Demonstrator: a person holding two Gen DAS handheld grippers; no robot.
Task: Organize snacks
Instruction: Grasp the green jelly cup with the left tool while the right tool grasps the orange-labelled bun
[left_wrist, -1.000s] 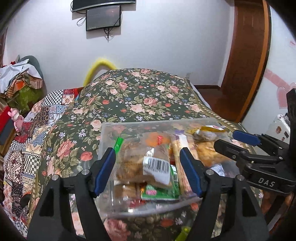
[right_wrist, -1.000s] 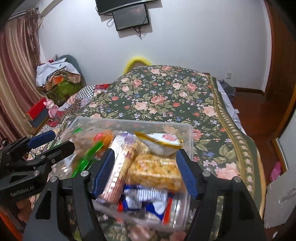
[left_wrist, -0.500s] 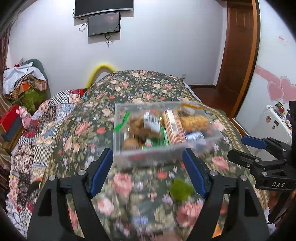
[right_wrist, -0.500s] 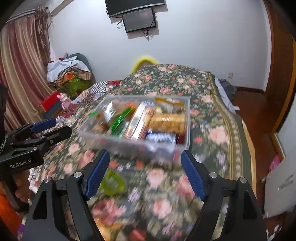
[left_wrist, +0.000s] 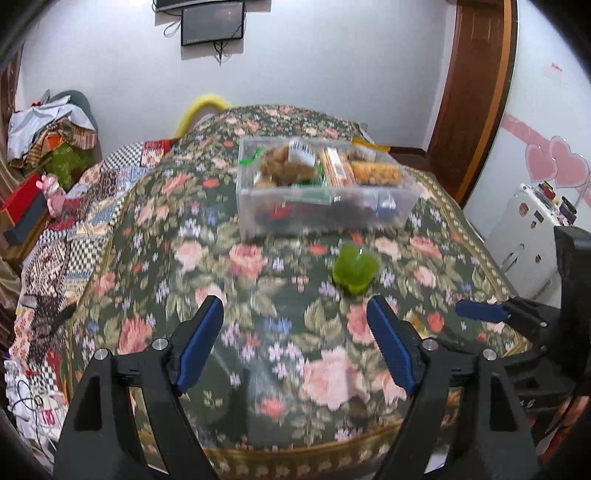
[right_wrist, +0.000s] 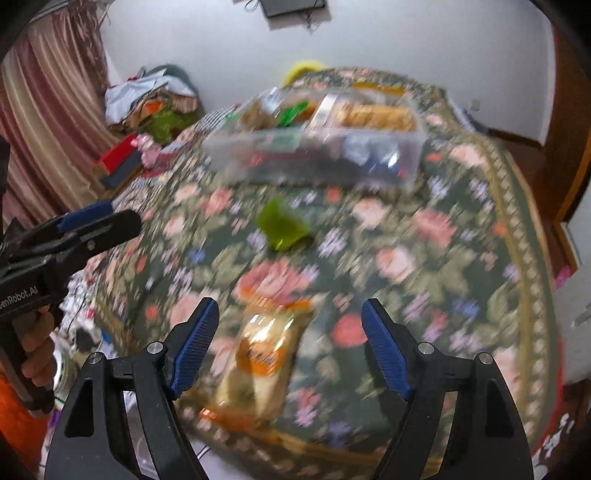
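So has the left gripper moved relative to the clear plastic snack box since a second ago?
Yes. The left gripper has pulled back toward the bed's near edge: the clear plastic snack box, earlier between its fingers, now sits far ahead on the floral bedspread.

White walls (left_wrist: 332, 66), dark screen (left_wrist: 212, 22) mounted high ahead — wooden door (left_wrist: 476, 92) right, striped curtain (right_wrist: 48, 110) left.

Both wrist views look forward and steeply down over the bed's (left_wrist: 258, 332) near end. The left view faces the box (left_wrist: 325, 206) from the left, the right view from the right; both share box and green cup (right_wrist: 284, 229).
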